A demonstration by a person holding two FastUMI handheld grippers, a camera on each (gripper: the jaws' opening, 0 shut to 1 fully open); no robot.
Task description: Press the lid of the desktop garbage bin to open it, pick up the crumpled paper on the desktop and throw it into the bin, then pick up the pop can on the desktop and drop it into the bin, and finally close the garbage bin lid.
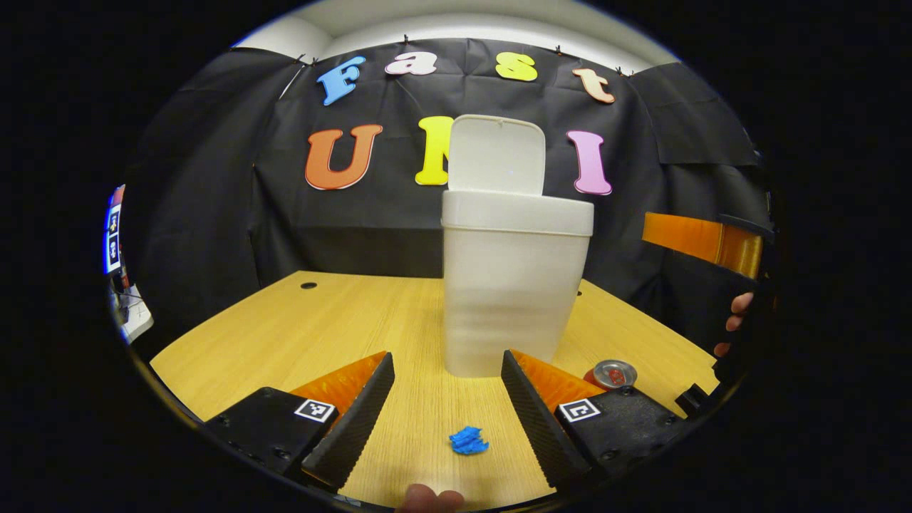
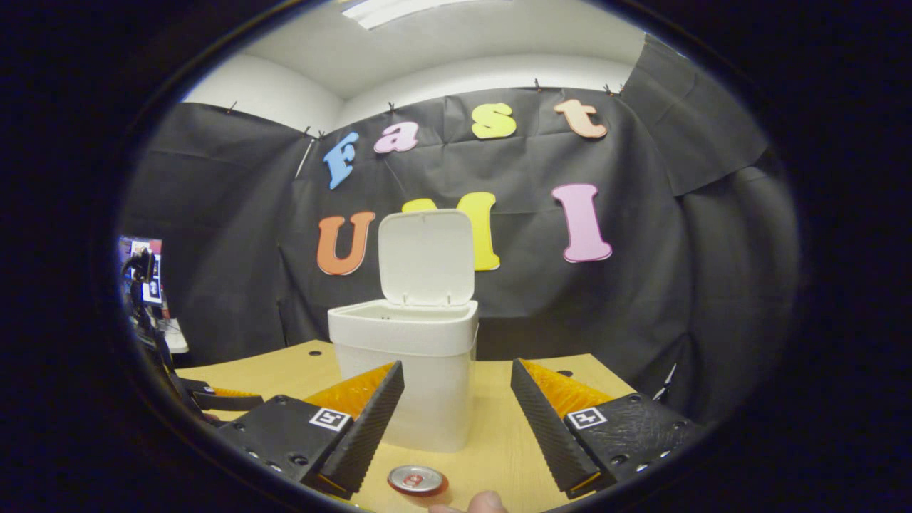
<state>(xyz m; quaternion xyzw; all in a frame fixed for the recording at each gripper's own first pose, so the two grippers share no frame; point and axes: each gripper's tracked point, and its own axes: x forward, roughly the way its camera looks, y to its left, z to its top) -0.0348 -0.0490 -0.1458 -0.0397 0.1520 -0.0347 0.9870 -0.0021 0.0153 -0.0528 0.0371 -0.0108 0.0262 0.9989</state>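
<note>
Left gripper view: the left tongs (image 1: 447,406) are hanging just over the desk (image 1: 285,335) with fingers spread apart, holding nothing; the crumpled paper (image 1: 469,440), blue, is lying on the desk between the two fingers, near the tips, so the tongs look lined up to close on it; the garbage bin (image 1: 514,299) is standing straight ahead beyond it, lid (image 1: 496,155) tipped up and open, ready to take a drop; the pop can (image 1: 610,373) is sitting on the desk right of the bin's foot, partly behind the right finger.

Right gripper view: the right tongs (image 2: 456,417) are also gaping apart and empty, held higher, apparently waiting their turn; the can (image 2: 417,480) is sitting low between its fingers; the bin is open behind.
</note>
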